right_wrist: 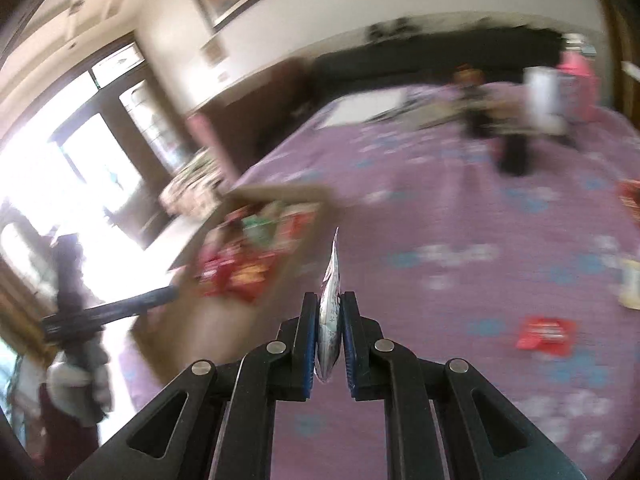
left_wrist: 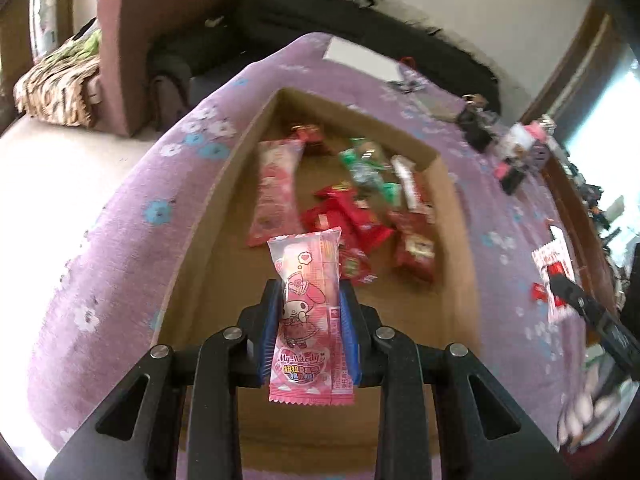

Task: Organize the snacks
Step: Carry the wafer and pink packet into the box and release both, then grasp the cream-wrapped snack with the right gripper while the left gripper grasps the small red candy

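My left gripper is shut on a pink My Melody snack packet and holds it above the near part of an open cardboard box. The box holds another pink packet, several red packets and green ones. My right gripper is shut on a thin silvery snack packet, seen edge-on, above the purple floral cloth, to the right of the box. The right gripper also shows at the right of the left wrist view.
A red packet and a pale packet lie loose on the cloth at right. Small figures and bottles stand at the far side. A white sheet lies beyond the box. A sofa stands behind.
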The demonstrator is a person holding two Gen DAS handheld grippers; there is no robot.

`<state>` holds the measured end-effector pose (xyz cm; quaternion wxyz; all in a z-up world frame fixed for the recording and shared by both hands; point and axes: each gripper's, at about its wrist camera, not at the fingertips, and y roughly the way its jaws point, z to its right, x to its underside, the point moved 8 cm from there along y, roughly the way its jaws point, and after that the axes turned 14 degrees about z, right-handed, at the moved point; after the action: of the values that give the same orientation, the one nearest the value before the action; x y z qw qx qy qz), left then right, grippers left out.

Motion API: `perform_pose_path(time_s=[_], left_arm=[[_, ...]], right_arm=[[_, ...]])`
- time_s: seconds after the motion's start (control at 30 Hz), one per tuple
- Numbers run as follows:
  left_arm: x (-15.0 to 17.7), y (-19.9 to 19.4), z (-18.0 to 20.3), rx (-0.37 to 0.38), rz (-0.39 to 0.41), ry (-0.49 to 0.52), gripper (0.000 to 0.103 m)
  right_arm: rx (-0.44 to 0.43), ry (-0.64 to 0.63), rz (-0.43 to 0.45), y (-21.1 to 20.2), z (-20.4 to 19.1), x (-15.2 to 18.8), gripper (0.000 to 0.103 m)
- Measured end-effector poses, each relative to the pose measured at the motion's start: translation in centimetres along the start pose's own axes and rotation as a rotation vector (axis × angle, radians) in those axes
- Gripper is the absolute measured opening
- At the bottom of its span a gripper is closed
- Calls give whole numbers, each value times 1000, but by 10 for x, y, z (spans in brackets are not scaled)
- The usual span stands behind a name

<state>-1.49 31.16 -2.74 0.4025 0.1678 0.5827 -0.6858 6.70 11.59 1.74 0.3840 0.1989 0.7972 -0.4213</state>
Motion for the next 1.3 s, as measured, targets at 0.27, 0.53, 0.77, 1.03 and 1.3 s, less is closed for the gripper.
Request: perform_pose_path(time_s=[0.27, 0.53, 0.77, 1.03, 1.3], left_arm=[[-8, 23, -18, -50, -43, -8, 26], [-13, 22, -26, -39, -28, -50, 31], [-21, -4, -28, -29, 28, -71, 32], [-29, -54, -6, -6, 143, -72, 56], [-8, -84, 77, 147, 160, -2, 60]], right_arm=[[-133, -66, -167, 76, -97, 35, 12], [-157, -91, -267, 119, -129, 65, 12], [-146, -117, -242, 120, -135, 67, 26], [-114, -109, -125, 78, -118, 42, 31], [-34, -49, -28, 9, -56, 35, 38]])
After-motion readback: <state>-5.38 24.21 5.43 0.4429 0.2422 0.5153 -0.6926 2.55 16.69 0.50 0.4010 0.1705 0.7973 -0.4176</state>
